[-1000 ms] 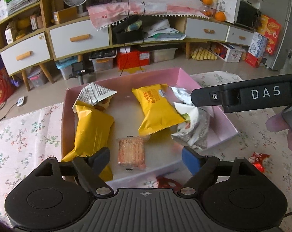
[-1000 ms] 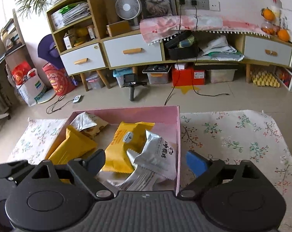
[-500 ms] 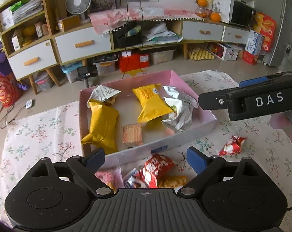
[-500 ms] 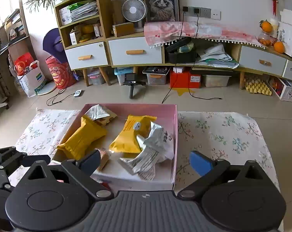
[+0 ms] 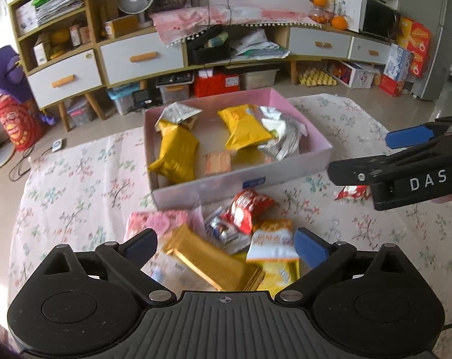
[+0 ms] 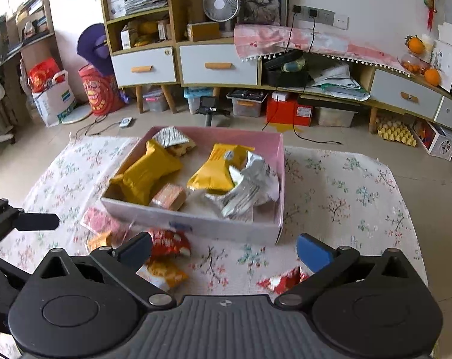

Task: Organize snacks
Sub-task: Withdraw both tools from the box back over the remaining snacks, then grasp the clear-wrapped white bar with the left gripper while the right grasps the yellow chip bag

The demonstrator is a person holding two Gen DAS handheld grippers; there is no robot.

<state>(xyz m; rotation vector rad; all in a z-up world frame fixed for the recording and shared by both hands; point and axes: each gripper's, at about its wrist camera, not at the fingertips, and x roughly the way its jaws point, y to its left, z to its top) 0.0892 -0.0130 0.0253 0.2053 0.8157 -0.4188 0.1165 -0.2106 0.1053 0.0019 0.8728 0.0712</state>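
Pink box (image 5: 288, 176) on floral cloth (image 5: 76, 191): holds two yellow packets (image 5: 178, 149), a silver bag (image 5: 281, 140) and a cracker pack (image 5: 217, 162). Loose snacks just in front: red packet (image 5: 246, 209), gold bar (image 5: 214, 261). Left gripper (image 5: 226, 246) and right gripper (image 6: 224, 248): jaws just been opening, now spread wide, nothing between them.

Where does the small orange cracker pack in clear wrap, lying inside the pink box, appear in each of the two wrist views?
Left wrist view: the small orange cracker pack lies above centre, near the front wall of the pink box, right of a long yellow bag.
Right wrist view: the pack lies left of centre, against the front wall.
Shared landmark: the crumpled silver bag, right of it.
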